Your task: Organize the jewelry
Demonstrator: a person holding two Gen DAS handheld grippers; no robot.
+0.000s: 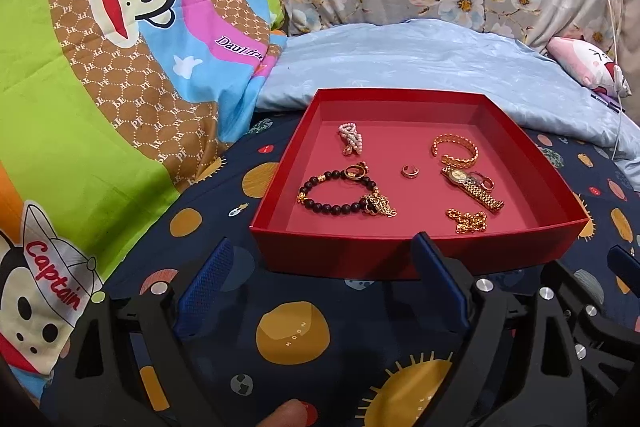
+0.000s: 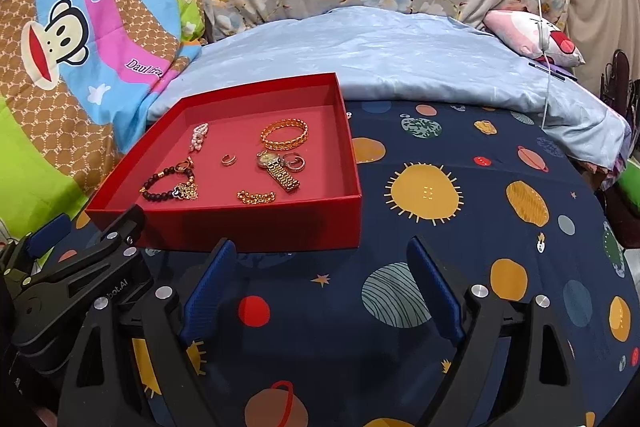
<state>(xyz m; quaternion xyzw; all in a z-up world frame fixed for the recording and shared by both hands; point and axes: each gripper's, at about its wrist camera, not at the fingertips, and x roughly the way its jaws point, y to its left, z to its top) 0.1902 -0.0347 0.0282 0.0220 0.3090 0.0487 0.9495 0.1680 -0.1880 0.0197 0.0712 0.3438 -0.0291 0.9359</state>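
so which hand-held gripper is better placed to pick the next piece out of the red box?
Left, probably. The left hand-held gripper is open and squarely faces the red box, with the bead bracelet just ahead. The right hand-held gripper, also open, points at bare sheet beside the box.

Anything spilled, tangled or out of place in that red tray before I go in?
Nothing has spilled; every piece lies inside the red tray. The black bead bracelet overlaps a gold chain and a ring, so lifting it could drag them. The gold watch also touches two rings.
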